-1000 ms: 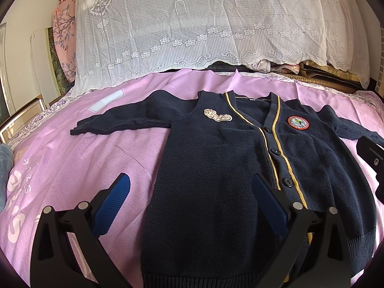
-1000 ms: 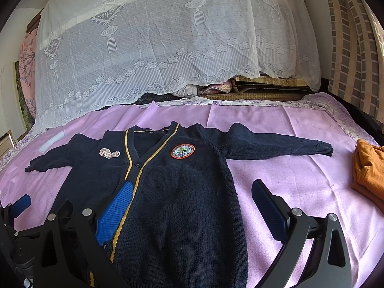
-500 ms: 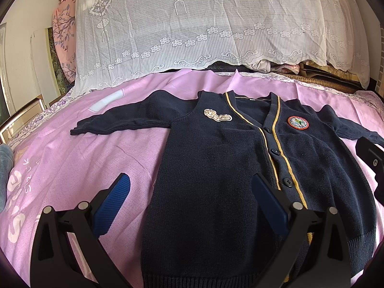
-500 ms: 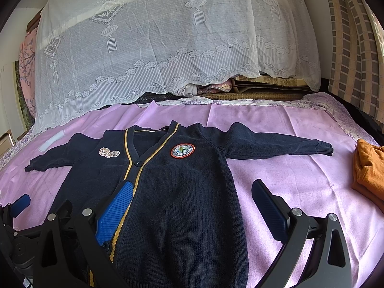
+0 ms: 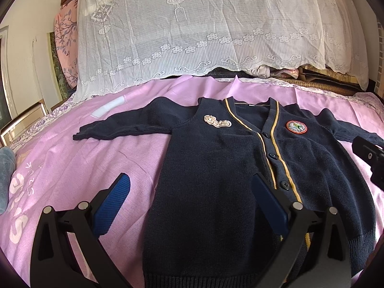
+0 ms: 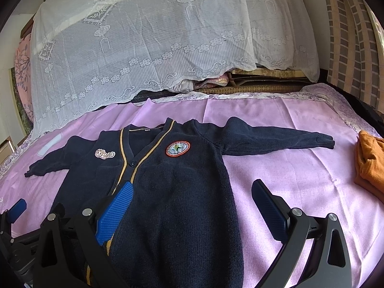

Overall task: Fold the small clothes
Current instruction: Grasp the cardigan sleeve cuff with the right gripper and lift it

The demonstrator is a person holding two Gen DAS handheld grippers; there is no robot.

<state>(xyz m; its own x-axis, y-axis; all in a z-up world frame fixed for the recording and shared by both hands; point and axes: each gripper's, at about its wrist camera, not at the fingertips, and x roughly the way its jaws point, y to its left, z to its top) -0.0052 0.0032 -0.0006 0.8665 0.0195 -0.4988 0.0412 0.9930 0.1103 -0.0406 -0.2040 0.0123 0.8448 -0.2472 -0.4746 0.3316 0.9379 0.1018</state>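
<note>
Navy knit, the child's cardigan (image 5: 216, 168) lies flat, front up and buttoned, on the pink bedsheet (image 5: 72, 158), sleeves spread, yellow stripes along the placket, a round red-rimmed badge (image 5: 296, 126) on the chest. The left gripper (image 5: 189, 192) hovers spread wide and empty above its lower half.

From the right wrist, the right gripper (image 6: 192, 194) is likewise released, its fingers straddling the cardigan's (image 6: 172, 192) side; an orange garment (image 6: 370, 158) lies beyond the sleeve.
</note>
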